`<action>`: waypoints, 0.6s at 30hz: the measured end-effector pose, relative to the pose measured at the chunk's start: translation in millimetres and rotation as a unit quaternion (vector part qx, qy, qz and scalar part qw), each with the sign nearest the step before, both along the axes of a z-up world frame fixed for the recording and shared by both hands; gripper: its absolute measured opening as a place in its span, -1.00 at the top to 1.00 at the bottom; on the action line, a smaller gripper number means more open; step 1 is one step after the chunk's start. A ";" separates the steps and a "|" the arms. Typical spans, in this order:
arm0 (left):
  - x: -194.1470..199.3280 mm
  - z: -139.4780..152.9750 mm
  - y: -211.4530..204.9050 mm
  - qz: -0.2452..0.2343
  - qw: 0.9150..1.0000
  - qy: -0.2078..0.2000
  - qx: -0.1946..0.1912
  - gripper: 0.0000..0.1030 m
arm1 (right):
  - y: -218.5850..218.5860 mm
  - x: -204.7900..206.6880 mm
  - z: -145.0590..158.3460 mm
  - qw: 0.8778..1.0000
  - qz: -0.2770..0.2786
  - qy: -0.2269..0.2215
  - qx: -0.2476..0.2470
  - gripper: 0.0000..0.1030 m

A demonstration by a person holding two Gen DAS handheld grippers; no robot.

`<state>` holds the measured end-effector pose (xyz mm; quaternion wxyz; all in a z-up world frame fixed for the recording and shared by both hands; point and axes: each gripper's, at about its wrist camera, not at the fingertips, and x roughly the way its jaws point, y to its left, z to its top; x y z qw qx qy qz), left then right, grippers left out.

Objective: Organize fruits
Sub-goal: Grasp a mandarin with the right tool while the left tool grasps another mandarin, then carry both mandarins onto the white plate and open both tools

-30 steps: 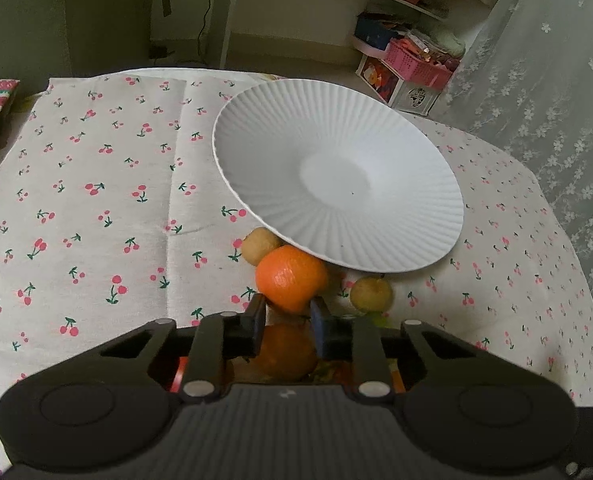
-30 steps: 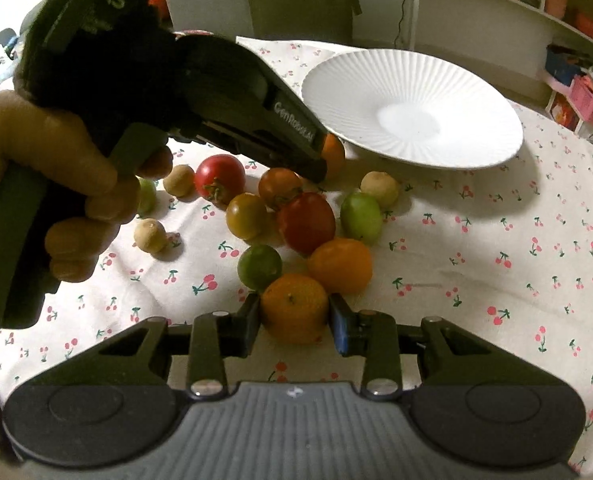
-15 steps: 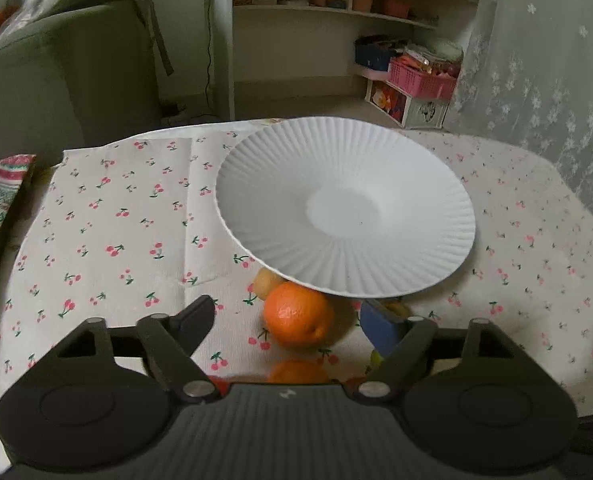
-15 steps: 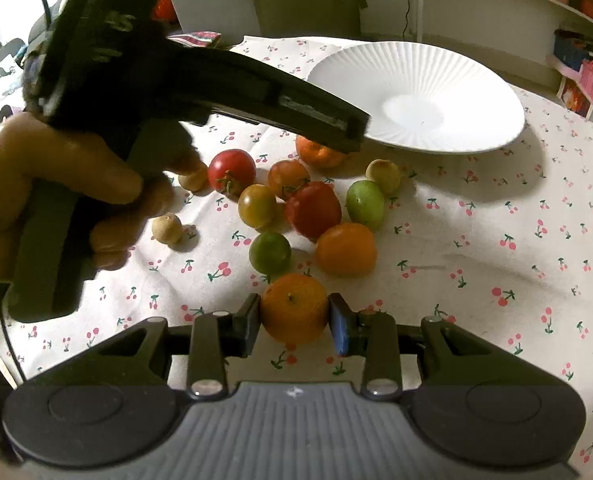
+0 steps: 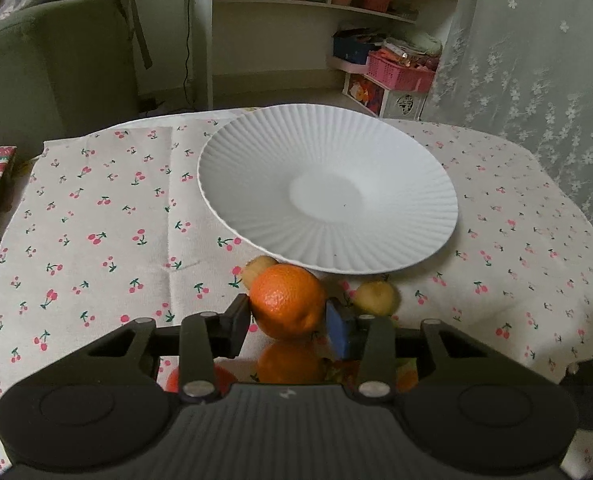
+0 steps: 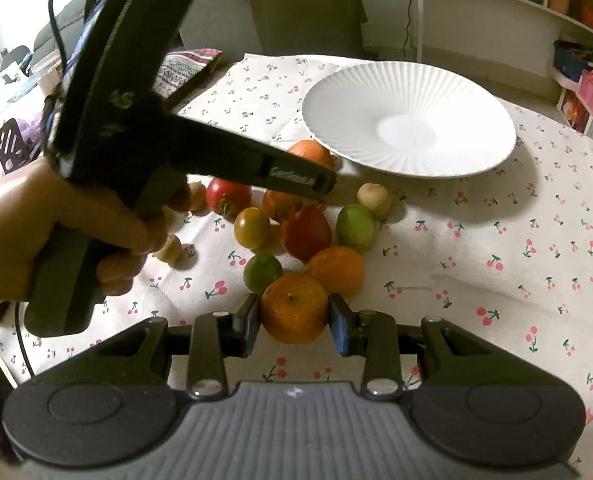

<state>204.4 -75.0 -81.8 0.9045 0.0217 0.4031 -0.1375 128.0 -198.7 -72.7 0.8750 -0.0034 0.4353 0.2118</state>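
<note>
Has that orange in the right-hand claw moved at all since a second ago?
No. The orange sits clamped in the right gripper just as before, at the same spot beside the green fruit on the cherry-print cloth.

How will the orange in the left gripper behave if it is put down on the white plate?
The orange is round, so it will probably roll. The white plate dips toward its middle, so it should settle there. Its dimpled skin probably grips the left gripper pads well.

Table (image 5: pixel 536 184): cherry-print cloth (image 5: pixel 96 240), white ribbed plate (image 5: pixel 376 252), loose fruits (image 6: pixel 304 232).
</note>
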 end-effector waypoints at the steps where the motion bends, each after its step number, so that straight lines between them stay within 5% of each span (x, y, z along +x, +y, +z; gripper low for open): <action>1: -1.2 1.0 2.0 0.001 1.000 0.001 -0.004 0.75 | -0.9 0.1 1.2 1.000 0.000 -0.001 0.001 0.36; 12: -22.4 39.2 32.3 0.014 0.998 -0.013 -0.055 0.75 | -15.2 1.3 14.8 0.999 -0.008 -0.027 0.018 0.36; 18: -31.1 57.1 37.7 0.014 0.998 -0.034 -0.041 0.75 | -19.4 4.4 17.5 0.998 -0.012 -0.056 0.005 0.36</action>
